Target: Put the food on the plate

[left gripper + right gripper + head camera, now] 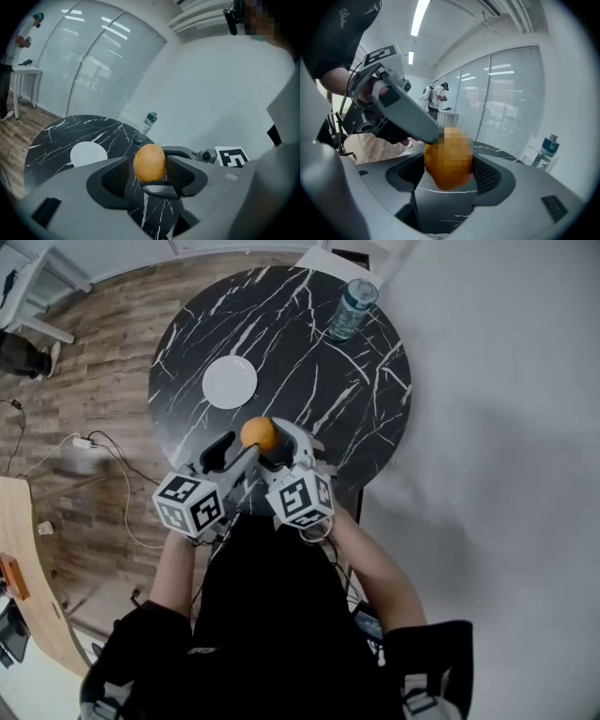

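An orange fruit [259, 434] hangs above the near edge of the round black marble table [281, 324]. My right gripper [278, 441] is shut on it; in the right gripper view the orange [449, 159] fills the gap between both pads. My left gripper [237, 450] comes in from the left, open, with the orange [150, 162] between its jaws and a gap showing at the left pad. A right gripper finger [160, 190] crosses under the fruit there. The empty white plate [230, 382] lies on the table's left part, beyond both grippers.
A clear water bottle [352, 307] stands at the table's far right edge. White floor lies to the right, wood floor with cables [103, 456] to the left. A wooden desk edge [28, 568] is at the near left. People stand far off by glass walls [436, 98].
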`<action>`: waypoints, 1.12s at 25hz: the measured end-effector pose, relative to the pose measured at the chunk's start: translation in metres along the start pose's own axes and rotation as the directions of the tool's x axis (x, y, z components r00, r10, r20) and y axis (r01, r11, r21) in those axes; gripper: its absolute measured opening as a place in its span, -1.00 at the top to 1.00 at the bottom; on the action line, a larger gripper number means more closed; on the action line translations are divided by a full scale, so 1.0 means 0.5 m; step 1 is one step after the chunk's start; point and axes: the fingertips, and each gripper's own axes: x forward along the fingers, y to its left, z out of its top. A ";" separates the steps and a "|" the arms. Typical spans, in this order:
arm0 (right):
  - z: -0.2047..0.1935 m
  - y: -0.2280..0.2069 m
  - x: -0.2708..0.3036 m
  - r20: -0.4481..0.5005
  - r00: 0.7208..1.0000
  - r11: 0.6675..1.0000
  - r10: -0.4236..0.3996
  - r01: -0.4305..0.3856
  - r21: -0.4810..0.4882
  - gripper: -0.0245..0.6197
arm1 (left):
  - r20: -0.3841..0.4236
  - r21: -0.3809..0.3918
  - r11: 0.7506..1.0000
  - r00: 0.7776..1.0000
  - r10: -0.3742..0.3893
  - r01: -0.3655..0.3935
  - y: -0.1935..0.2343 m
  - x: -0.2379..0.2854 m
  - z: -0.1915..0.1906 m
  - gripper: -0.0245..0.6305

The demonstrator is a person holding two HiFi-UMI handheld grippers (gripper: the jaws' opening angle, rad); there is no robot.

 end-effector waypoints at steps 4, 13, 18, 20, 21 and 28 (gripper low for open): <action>0.017 0.011 0.031 0.001 1.000 0.998 0.023 -0.022 -0.061 -0.04 | -0.002 -0.019 1.000 1.000 -0.006 0.006 0.017 0.005 0.000 0.19; 0.030 0.013 0.092 -0.035 0.998 0.997 0.058 -0.059 -0.050 -0.04 | 0.024 -0.123 0.992 1.000 0.006 -0.003 0.090 0.015 0.011 0.19; 0.022 0.001 0.127 -0.065 0.995 0.997 0.074 -0.076 -0.033 -0.05 | -0.005 -0.107 0.994 1.000 0.009 -0.009 0.123 0.032 0.022 0.19; 0.016 -0.007 0.137 -0.082 0.994 0.997 0.071 -0.074 -0.027 -0.05 | -0.012 -0.104 0.994 1.000 0.015 -0.016 0.137 0.041 0.029 0.19; 0.010 -0.012 0.140 -0.094 0.993 0.997 0.067 -0.069 -0.025 -0.05 | -0.015 -0.103 0.994 1.000 0.018 -0.019 0.144 0.045 0.034 0.19; -0.034 -0.062 0.138 -0.137 0.990 0.997 0.016 -0.005 0.082 -0.06 | -0.080 0.003 0.998 0.995 0.058 -0.058 0.197 0.092 0.068 0.19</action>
